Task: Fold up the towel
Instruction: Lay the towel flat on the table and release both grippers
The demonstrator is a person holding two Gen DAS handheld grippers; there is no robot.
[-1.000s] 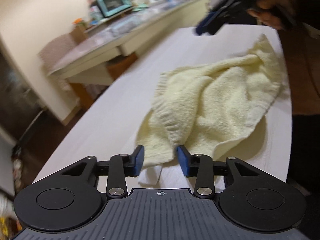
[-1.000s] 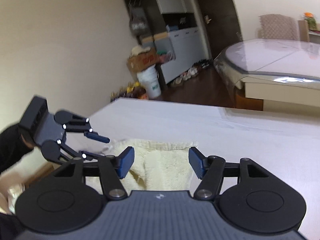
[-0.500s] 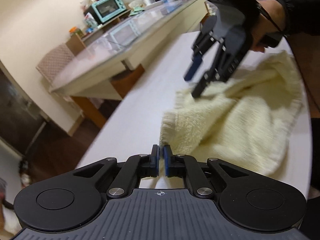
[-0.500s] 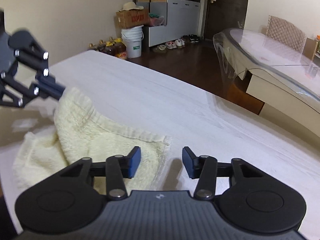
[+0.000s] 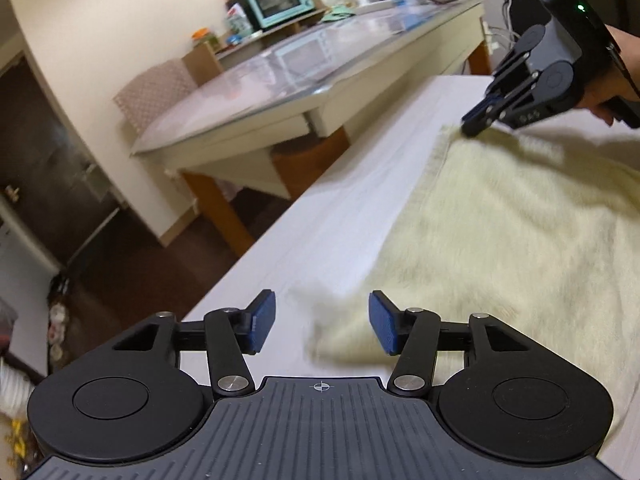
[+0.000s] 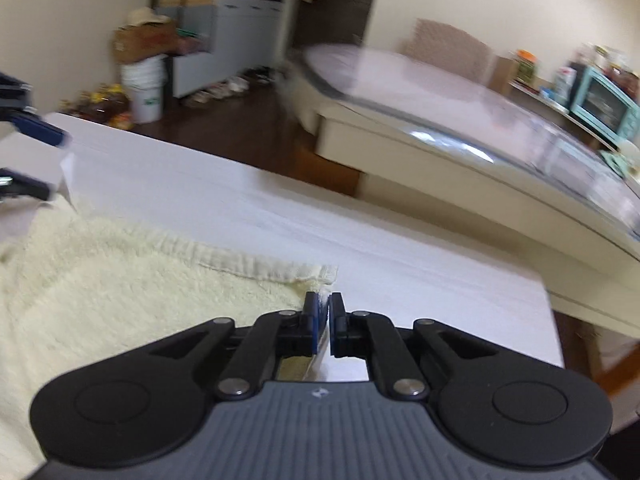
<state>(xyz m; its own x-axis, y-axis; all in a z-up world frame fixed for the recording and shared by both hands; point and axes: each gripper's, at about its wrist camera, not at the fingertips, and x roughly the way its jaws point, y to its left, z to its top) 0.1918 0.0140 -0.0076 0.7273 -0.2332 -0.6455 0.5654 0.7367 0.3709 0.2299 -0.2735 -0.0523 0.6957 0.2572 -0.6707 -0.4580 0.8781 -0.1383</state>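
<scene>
Fingers of right gripper [image 6: 324,308] pinch the towel [image 6: 120,280] at its far corner; left gripper [image 5: 322,324] fingers opening over the near corner, unclamped. Towel lies spread on desk [image 5: 340,216], long edge running between both grippers.

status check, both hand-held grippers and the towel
Left hand-held gripper opening, pads clear of towel. Right hand-held gripper shut on towel corner. Towel spread on white table, nothing in the way.

Bare table [image 5: 344,216] beside towel [image 5: 520,216]; passage free.
</scene>
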